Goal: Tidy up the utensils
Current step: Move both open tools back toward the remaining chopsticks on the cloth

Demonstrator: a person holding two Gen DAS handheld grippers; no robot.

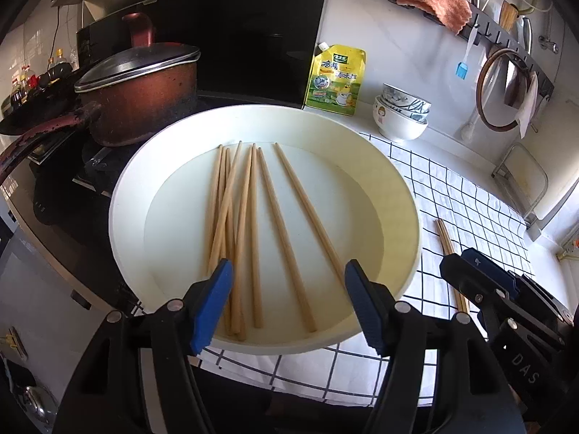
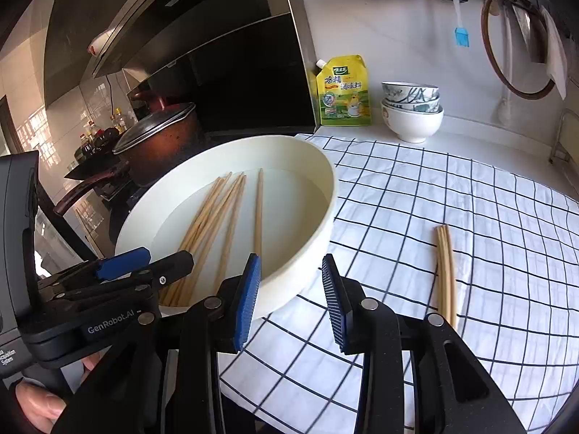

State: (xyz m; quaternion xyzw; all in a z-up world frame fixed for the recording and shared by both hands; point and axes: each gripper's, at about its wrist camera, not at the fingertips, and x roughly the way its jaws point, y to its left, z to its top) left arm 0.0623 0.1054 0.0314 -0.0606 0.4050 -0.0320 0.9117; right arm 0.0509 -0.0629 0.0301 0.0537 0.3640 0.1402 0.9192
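The left gripper (image 1: pixel 286 303) hung with jaws apart and empty over the white basin (image 1: pixel 405 188) holding loose chopsticks (image 1: pixel 253 224). The right gripper (image 2: pixel 291 300) gaped empty too, above the basin's near rim. Seemingly three more chopsticks (image 2: pixel 446 271) lay on the checked cloth (image 2: pixel 488 217) covering the desk.

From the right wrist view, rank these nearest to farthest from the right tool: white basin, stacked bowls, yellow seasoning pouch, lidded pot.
1. White basin, just ahead, left of the right tool.
2. Stacked bowls, far right, and yellow seasoning pouch, by the wall: too close to call.
3. Lidded pot, far left on the stove.
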